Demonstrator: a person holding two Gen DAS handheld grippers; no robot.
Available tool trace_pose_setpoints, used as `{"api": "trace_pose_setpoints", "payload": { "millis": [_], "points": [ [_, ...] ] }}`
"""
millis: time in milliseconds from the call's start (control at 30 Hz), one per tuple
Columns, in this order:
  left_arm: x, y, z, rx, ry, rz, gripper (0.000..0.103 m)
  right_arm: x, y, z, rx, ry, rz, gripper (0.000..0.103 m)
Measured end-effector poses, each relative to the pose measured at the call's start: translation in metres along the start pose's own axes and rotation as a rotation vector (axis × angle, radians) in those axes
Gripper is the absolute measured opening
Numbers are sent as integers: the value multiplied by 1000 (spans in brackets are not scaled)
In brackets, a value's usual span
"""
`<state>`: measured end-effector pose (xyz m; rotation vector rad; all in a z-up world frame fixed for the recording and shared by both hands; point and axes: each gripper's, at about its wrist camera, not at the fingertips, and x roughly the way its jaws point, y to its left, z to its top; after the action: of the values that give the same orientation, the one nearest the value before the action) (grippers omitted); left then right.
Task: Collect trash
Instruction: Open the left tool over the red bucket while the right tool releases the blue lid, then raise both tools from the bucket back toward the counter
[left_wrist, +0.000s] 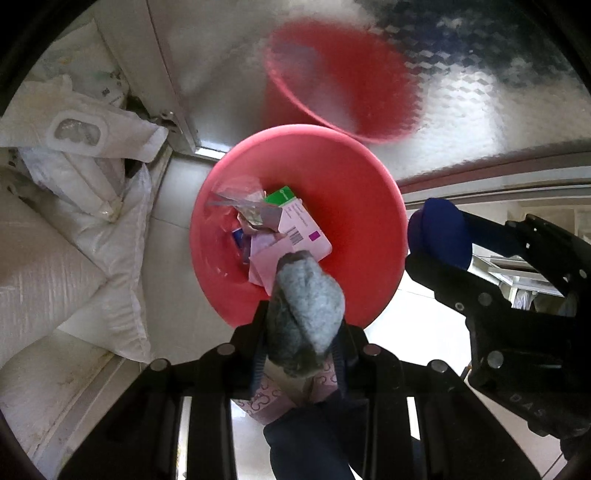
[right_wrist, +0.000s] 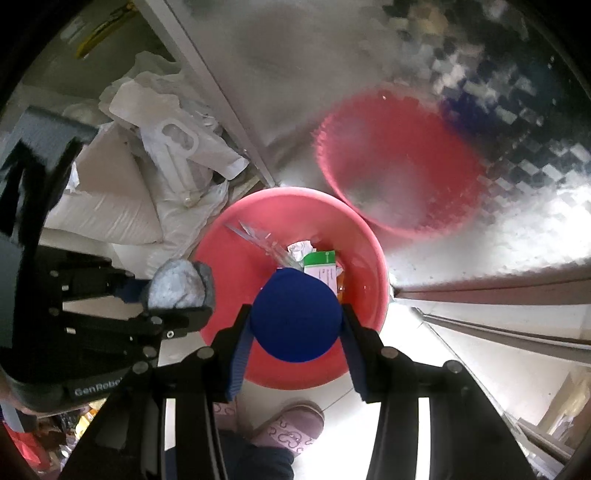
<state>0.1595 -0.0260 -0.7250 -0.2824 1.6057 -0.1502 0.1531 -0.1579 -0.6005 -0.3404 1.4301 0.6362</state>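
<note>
**Both tongs loaded above the red bin**

The left tongs (left_wrist: 301, 354) are pinching a grey fuzzy bundle (left_wrist: 304, 306), something like a rolled sock or a felt wad, with a paler grey face and a darker edge. The bundle stands up between the two fingers and juts out past their tips. Directly beyond it, under the tips, sits the red bin (left_wrist: 369, 206), a round plastic bucket on the pale tiled floor.

The right tongs (right_wrist: 295, 332) are pinching a dark blue round thing (right_wrist: 295, 314), ball-like and matte, held on either side by the blue-padded fingers (right_wrist: 240, 354). It too hangs over the red bin, above the near part of its opening.

Inside the bin, below both sets of tongs, lies trash already collected: a pink carton with a barcode (left_wrist: 301, 236), a green-and-white box (left_wrist: 282, 195) beyond it, some clear crinkled plastic wrap (left_wrist: 236, 192) toward the far-left side, and a crumpled white paper (right_wrist: 301, 247) seen from the right-hand view.

The two tongs are near each other, side by side over the bin, the blue thing to the right of the grey bundle.

Beyond the bin stands a textured metal door panel (left_wrist: 461, 110) showing a blurred red reflection of the bin. To the left of the left tongs, white sacks and bags (left_wrist: 74, 206) are heaped against the wall. Behind the tongs, on the floor, a person's pink patterned slipper (right_wrist: 291, 424) shows.
</note>
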Motion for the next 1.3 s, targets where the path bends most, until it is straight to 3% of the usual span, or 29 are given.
{"api": "trace_pose_setpoints", "payload": {
  "millis": [233, 433, 600, 700, 867, 1133, 1300],
  "points": [
    [9, 2, 2, -2, 30, 7, 33, 5, 1, -3, -53, 15, 3, 45],
    [10, 6, 1, -19, 47, -6, 33, 1, 0, -2, -63, -6, -4, 71],
    [-7, 3, 0, -1, 2, 35, 49, -10, 0, -3, -63, -25, -20, 79],
    [-21, 1, -4, 6, -11, 59, 65, -21, 1, -5, -64, -27, -27, 80],
    [-63, -7, -19, 20, -43, 76, 83, -53, 6, -8, -71, -40, -35, 83],
    [-159, -37, -60, 20, -107, 102, 84, -140, 31, -18, -73, -86, -15, 84],
    [-230, -54, -91, -7, -142, 90, 89, -213, 48, -30, -67, -121, -1, 94]
  ]
}}
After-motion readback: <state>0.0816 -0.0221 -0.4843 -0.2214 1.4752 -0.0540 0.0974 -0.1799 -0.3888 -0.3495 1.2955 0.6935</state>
